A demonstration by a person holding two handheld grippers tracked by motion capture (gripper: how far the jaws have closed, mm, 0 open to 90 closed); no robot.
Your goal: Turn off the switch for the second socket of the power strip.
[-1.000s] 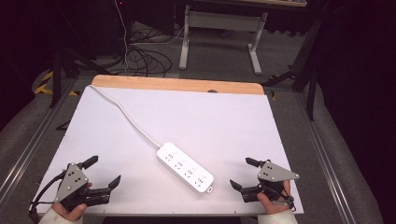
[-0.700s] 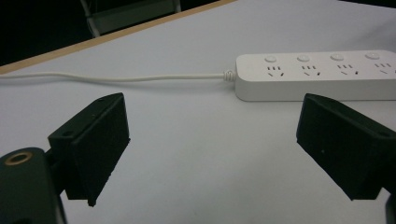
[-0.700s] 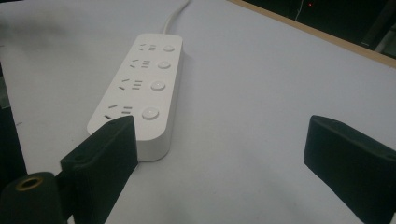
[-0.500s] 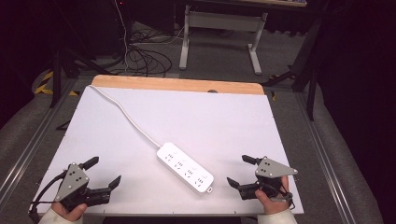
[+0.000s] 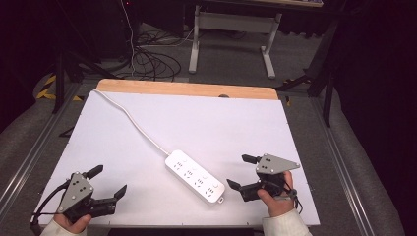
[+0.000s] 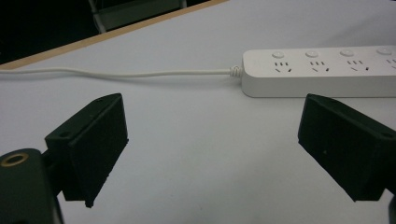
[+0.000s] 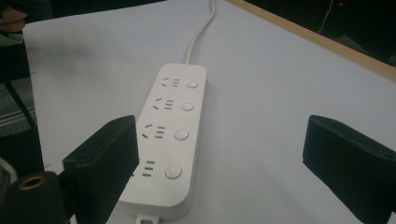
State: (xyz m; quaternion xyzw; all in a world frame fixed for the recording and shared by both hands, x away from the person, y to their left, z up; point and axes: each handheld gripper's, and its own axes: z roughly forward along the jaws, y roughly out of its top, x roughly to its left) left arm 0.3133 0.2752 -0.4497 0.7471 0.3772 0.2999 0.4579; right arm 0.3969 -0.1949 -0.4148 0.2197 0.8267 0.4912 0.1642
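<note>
A white power strip [image 5: 195,176] with several sockets and buttons lies slantwise on the white table top [image 5: 221,123], near the front middle. Its white cable [image 5: 133,123] runs off to the far left corner. My left gripper [image 5: 110,179] stands open at the front left, apart from the strip, with nothing between its jaws. My right gripper [image 5: 237,171] is open just right of the strip's near end. In the left gripper view the strip [image 6: 322,72] and cable [image 6: 140,73] lie beyond my open left gripper [image 6: 212,126]. The right gripper view looks along the strip [image 7: 170,135], past my open right gripper [image 7: 219,135].
The table's far edge is a wooden strip [image 5: 187,89]. Metal rails [image 5: 29,157] run along both sides. Beyond the table, dark floor holds loose black cables [image 5: 147,61] and a grey desk frame [image 5: 231,22].
My right gripper has shifted a little left and forward, closer to the strip's near end. The left gripper and the strip have stayed put.
</note>
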